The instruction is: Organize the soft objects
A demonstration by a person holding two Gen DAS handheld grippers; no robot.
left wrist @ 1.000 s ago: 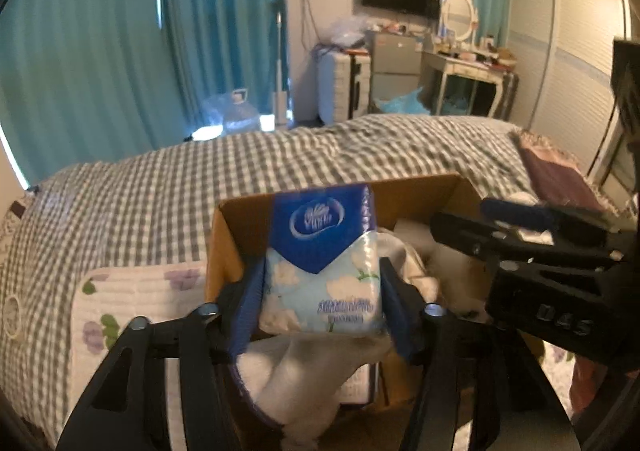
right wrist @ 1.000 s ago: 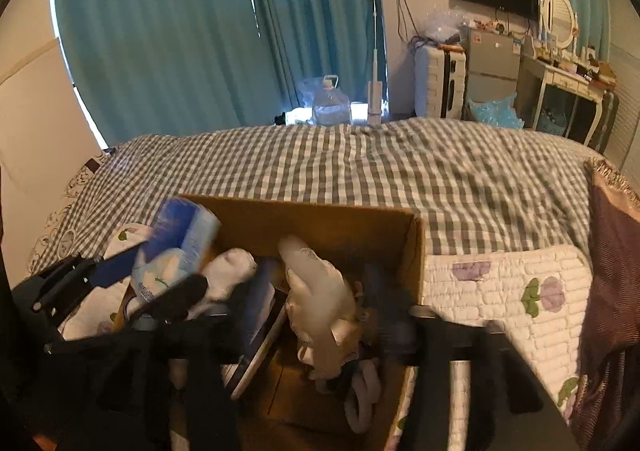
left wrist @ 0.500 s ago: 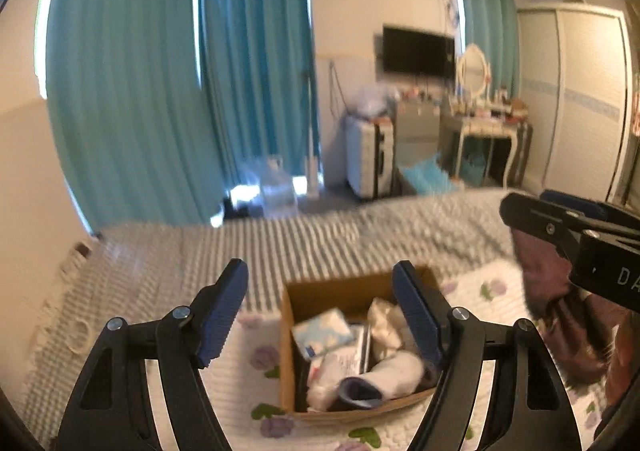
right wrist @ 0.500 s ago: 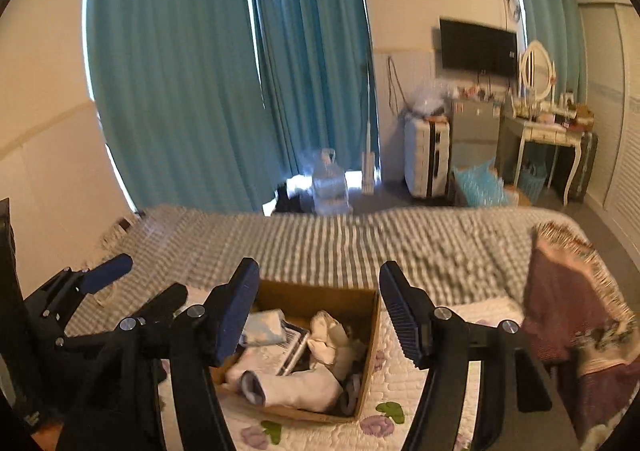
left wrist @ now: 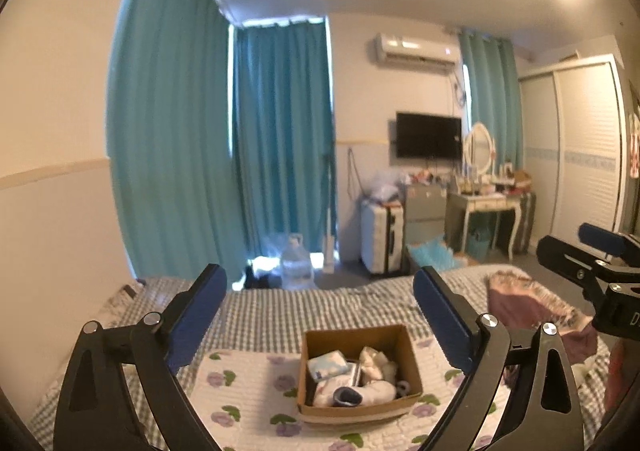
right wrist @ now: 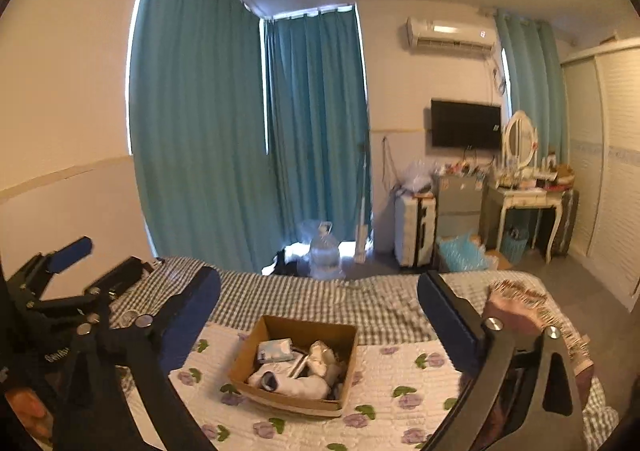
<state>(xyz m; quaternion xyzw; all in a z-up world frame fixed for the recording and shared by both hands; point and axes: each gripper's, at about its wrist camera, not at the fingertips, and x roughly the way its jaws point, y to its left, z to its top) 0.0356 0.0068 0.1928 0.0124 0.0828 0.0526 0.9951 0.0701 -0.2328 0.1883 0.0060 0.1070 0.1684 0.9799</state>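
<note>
A brown cardboard box (left wrist: 390, 337) sits on a white floral quilt on the bed. It also shows in the right wrist view (right wrist: 276, 325). Inside lie a blue-and-white tissue pack (left wrist: 327, 363), white socks (left wrist: 352, 393) and other pale soft items. My left gripper (left wrist: 320, 283) is open and empty, held high above and behind the box. My right gripper (right wrist: 320, 287) is open and empty, also high above the box. The right gripper shows at the right edge of the left wrist view (left wrist: 592, 263).
The floral quilt (left wrist: 248, 391) lies over a grey checked bedspread (left wrist: 280, 315). A maroon fringed cloth (right wrist: 516, 311) lies on the bed's right side. Teal curtains, a water jug (right wrist: 324, 251), a suitcase, a dressing table and a wardrobe stand beyond the bed.
One second ago my left gripper held the tissue pack over the box. It let go; the pack now lies in the box. Both grippers have risen and pulled far back.
</note>
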